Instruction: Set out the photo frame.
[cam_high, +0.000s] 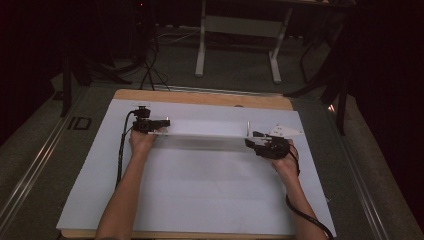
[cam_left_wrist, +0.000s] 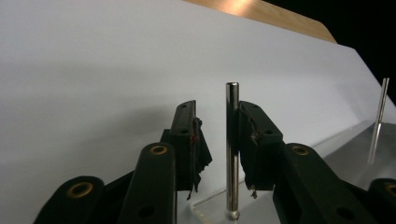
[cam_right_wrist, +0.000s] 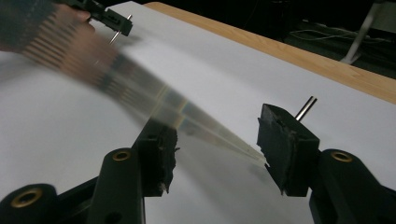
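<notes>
Across the white-covered worktop's (cam_high: 200, 195) far half lies a long clear acrylic base plate (cam_high: 205, 135) with thin upright metal pins (cam_left_wrist: 232, 149). Left gripper (cam_left_wrist: 217, 140), jaws parted, straddles one pin. Right gripper (cam_right_wrist: 217, 149), released wide, straddles the plate's other end.

I saw a wooden tabletop (cam_high: 260, 101) covered by a white sheet (cam_high: 200, 190), with a clear plate (cam_high: 205, 135) carrying two upright pins on it.

No legible text, label, brand name or number found on any surface examined. One mark noted: a dark sign on the floor (cam_high: 80, 123), beyond and outward of the left gripper (cam_high: 152, 125), resembling the letters "ID"; reading uncertain.
</notes>
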